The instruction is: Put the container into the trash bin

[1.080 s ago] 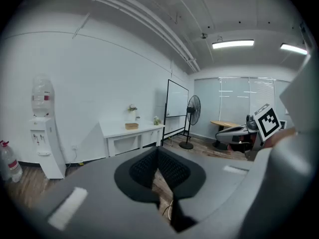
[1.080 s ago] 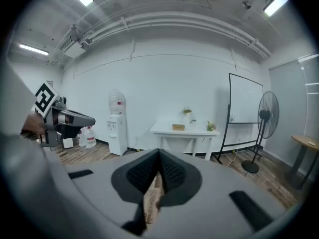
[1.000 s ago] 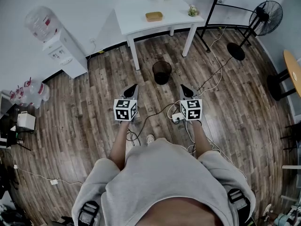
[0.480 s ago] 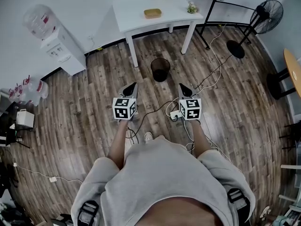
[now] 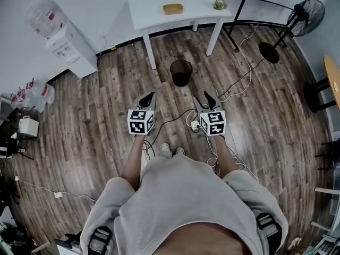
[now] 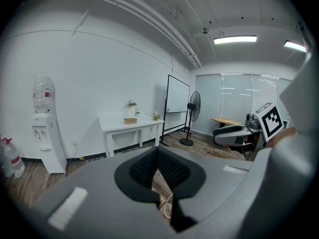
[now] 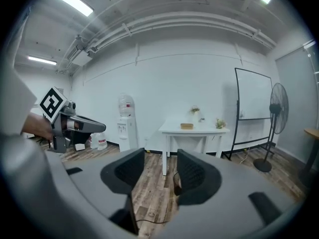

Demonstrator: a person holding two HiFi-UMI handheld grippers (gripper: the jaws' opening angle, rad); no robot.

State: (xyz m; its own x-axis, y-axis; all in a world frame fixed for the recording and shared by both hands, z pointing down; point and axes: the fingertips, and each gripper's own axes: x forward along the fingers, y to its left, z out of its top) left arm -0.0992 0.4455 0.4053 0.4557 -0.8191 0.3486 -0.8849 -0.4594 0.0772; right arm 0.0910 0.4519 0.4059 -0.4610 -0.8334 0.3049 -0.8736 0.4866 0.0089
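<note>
Your right gripper [image 5: 202, 96], pressed together a moment before, was opening, with nothing between its jaws. Your left gripper [image 5: 151, 96] stayed pressed together and empty. Both hung well short of the white table [image 5: 151, 12], out over the floor. The container [image 5: 172, 8] lay untouched on that table's top, and the trash bin [image 5: 181, 72] stood on the floor just in front of the table. The spreading jaws looked like readiness for the pickup, with the approach to the table yet to come.

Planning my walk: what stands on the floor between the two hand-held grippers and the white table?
The black trash bin, standing just short of the table; the head view shows it.
</note>
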